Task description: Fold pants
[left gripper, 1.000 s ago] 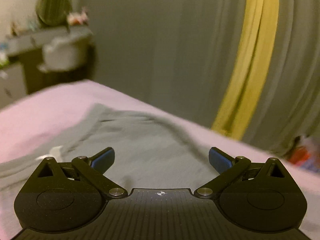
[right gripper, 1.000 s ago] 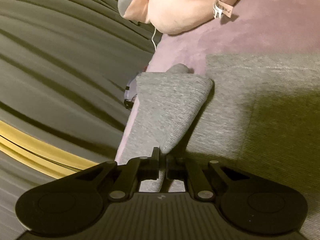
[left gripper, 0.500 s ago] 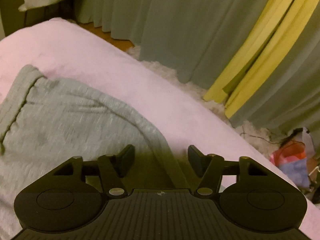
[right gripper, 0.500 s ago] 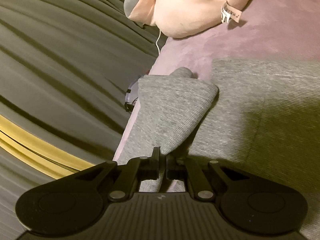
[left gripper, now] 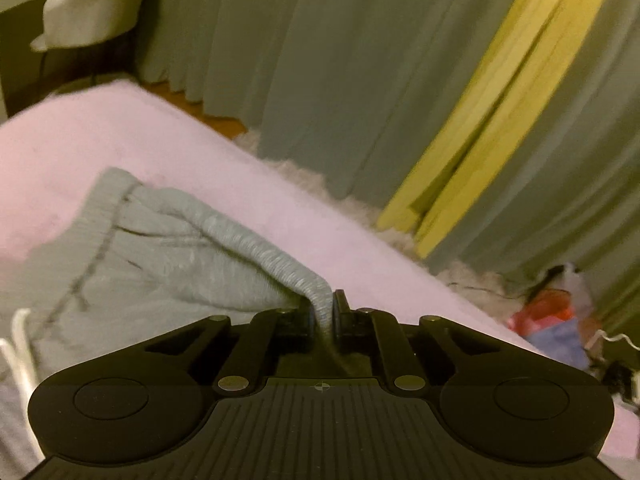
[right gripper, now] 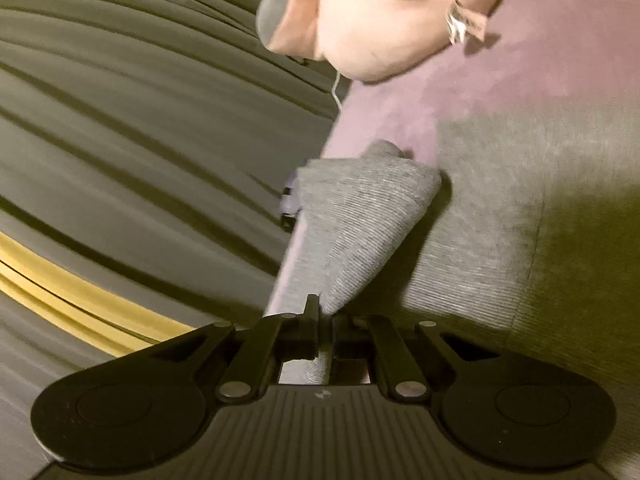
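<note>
the grey ribbed pants (left gripper: 132,276) lie spread on the pink bed (left gripper: 280,208), along its curtain-side edge. the left gripper (left gripper: 321,308) is clenched on their thick waistband edge, lifting it in a ridge. the right gripper (right gripper: 325,320) is clamped on a raised leg fold. only the right wrist view shows the plush toy (right gripper: 384,28); only the left shows the yellow curtain stripe (left gripper: 492,108).

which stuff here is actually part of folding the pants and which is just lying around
Part of the job:
grey pants
left claw, shut on the waistband
right claw, shut on a pant leg
pink bed cover the pants lie on

Just lying about:
plush toy
curtains
white chair
</note>
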A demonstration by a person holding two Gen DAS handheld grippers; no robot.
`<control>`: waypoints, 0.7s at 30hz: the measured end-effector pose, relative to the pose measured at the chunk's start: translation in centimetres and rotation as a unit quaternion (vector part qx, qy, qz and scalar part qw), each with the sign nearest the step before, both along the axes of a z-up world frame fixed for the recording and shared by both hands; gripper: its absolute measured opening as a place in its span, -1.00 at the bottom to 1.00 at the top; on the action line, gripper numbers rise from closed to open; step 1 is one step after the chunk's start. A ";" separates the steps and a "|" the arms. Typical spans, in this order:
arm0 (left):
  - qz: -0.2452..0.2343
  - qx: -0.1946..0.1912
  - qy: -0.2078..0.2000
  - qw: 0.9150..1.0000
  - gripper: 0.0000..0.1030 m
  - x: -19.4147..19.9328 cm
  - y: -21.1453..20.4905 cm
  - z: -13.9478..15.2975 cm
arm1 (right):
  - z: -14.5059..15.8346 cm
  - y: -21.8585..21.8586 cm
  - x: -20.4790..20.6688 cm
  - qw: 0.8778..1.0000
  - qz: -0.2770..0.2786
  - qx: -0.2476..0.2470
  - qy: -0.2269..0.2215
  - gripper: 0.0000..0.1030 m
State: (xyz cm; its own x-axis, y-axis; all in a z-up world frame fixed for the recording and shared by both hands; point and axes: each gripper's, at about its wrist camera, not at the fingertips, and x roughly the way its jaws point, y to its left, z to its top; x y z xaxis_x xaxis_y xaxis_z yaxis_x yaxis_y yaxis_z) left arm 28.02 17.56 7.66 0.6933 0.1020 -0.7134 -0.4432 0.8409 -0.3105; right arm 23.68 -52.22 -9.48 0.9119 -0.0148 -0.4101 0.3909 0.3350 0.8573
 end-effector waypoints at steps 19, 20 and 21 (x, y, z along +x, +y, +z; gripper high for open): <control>0.013 -0.096 0.061 0.993 -0.60 -26.9 -0.3 -6.1 | 2.9 -4.7 -17.4 0.987 0.035 -0.054 0.144 -0.90; 0.022 -0.089 0.060 0.994 -0.53 -26.6 0.1 -6.4 | 2.4 -4.6 -17.3 0.986 0.040 -0.055 0.153 -0.88; 0.033 -0.079 0.058 0.995 -0.37 -26.2 0.2 -6.5 | 2.1 -4.5 -17.4 0.985 0.044 -0.050 0.157 -0.85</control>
